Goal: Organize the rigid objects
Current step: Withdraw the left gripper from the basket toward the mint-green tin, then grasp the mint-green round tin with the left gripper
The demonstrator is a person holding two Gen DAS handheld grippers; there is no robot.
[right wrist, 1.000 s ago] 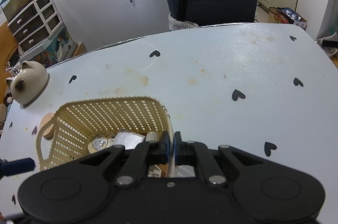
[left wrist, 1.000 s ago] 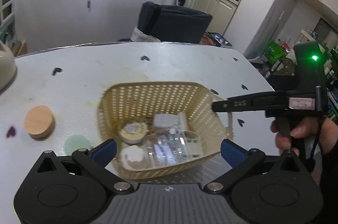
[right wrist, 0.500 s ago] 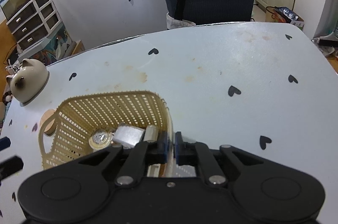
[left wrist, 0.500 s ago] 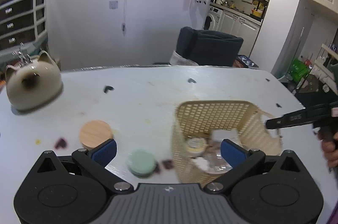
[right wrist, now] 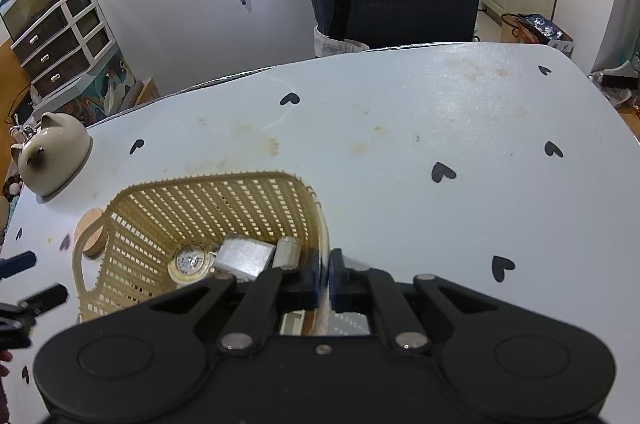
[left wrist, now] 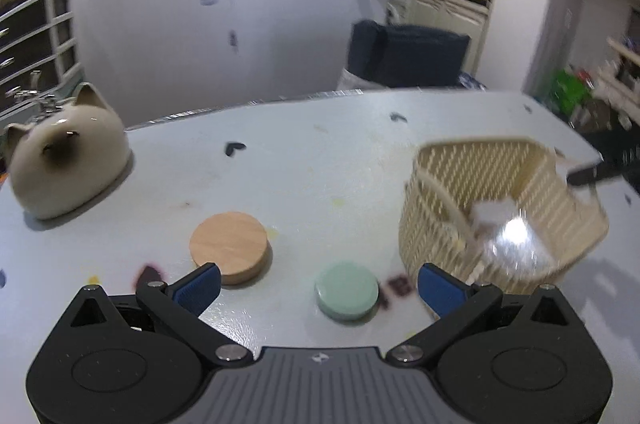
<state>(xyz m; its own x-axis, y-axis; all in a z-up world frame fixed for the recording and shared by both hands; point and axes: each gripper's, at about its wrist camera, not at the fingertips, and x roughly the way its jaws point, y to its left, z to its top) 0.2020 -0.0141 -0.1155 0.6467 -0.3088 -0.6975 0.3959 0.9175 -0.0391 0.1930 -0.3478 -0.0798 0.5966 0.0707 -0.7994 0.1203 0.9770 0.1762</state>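
A cream plastic basket (left wrist: 496,180) (right wrist: 200,200) stands on the white table and holds several small items, among them a round tin (right wrist: 188,264) and a silver box (right wrist: 244,258). My right gripper (right wrist: 325,268) is shut on the basket's near right rim. My left gripper (left wrist: 318,288) is open just above the table, left of the basket. A mint green round lid (left wrist: 346,290) lies between its blue pads (left wrist: 200,284), nearer the right one, untouched. A wooden disc (left wrist: 229,246) (right wrist: 90,230) lies just beyond the left pad.
A cream cat-shaped teapot (left wrist: 64,160) (right wrist: 50,152) sits at the table's far left. A dark blue chair (right wrist: 394,4) stands behind the far edge. The table (right wrist: 440,112) has black heart marks and stains. Drawers and a tank stand by the left wall.
My left gripper swung left away from the basket and sank toward the table, bringing the green lid between its pads. The right gripper kept its hold on the basket rim.
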